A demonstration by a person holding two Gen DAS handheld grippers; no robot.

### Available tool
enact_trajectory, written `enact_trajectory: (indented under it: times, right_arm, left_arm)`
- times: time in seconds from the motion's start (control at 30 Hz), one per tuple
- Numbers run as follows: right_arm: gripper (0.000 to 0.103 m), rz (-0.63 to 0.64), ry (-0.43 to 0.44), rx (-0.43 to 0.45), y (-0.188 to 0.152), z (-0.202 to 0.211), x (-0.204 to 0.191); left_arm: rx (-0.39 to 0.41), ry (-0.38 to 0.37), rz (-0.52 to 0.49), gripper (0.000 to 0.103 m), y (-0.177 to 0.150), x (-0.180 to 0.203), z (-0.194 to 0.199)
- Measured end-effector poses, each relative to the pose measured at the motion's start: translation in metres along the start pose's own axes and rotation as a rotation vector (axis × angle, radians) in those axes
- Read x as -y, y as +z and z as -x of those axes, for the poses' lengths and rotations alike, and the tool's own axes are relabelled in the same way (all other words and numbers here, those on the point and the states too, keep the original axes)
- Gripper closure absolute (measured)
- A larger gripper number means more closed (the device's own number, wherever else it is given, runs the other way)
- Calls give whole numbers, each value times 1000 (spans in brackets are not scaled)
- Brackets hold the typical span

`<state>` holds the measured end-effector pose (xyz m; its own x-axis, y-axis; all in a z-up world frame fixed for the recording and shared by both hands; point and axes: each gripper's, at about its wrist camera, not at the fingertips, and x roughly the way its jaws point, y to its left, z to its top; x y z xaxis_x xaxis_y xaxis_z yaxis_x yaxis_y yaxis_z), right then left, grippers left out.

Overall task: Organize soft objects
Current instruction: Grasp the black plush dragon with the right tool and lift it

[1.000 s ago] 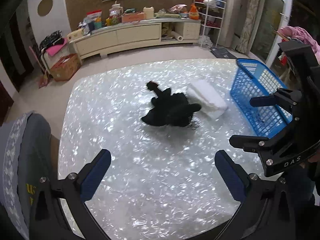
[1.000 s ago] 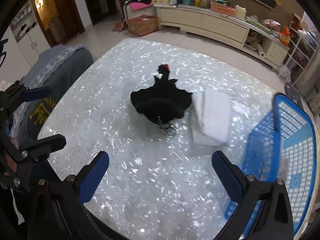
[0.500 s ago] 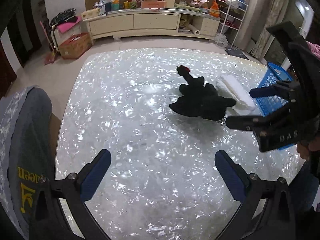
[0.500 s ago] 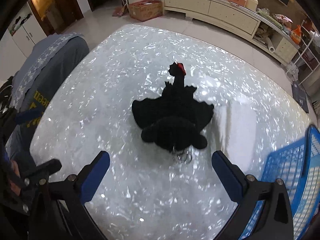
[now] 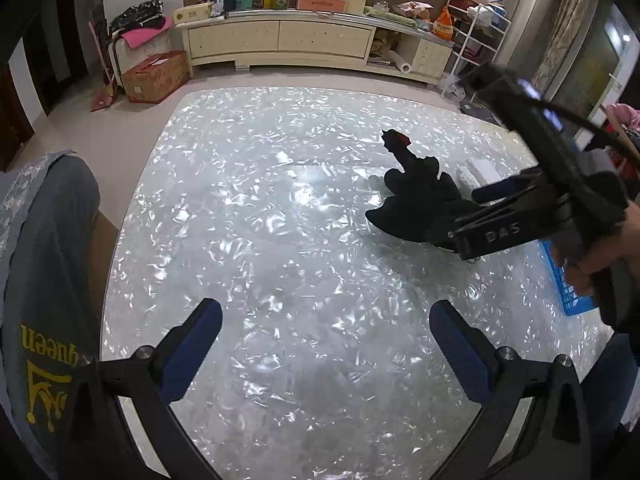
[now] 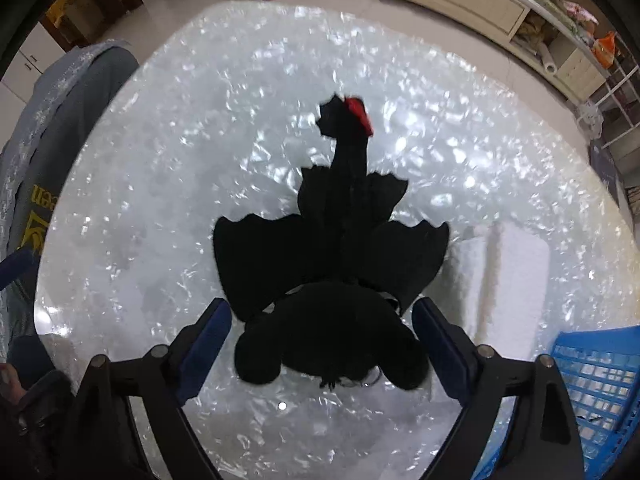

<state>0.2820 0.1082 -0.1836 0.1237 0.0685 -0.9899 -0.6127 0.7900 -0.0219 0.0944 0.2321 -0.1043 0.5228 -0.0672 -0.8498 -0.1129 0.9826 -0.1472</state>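
Fuzzy black plush dragon [image 6: 332,264], scalloped wings and red-tipped tail, lies flat on the glossy pearl-flake table [image 6: 160,184]. Right gripper [image 6: 322,334] has closed in since half a second ago; its wide-spread blue pads now flank the round head, not pinching. Folded white towel [image 6: 516,280] just beside the plush, blue mesh basket [image 6: 600,376] beyond. Left gripper [image 5: 326,344] hangs wide apart, holding nothing.

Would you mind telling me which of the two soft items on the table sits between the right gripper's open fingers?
The black plush toy, not the white folded cloth lying beside it toward the blue basket.
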Motion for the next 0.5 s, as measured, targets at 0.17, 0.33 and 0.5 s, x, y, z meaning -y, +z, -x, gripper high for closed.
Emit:
enact_trajectory:
  times: [0.17, 0.33, 0.5]
  right_arm:
    - [21, 4, 11, -20, -1, -16, -1]
    - [31, 19, 23, 7, -9, -10, -4]
    - [34, 26, 71, 24, -27, 1, -10]
  left_arm:
    - [-4, -2, 25, 0, 0, -7, -6]
    - [-20, -5, 19, 0, -2, -6, -11]
    - [-12, -2, -16, 0, -3, 6, -6]
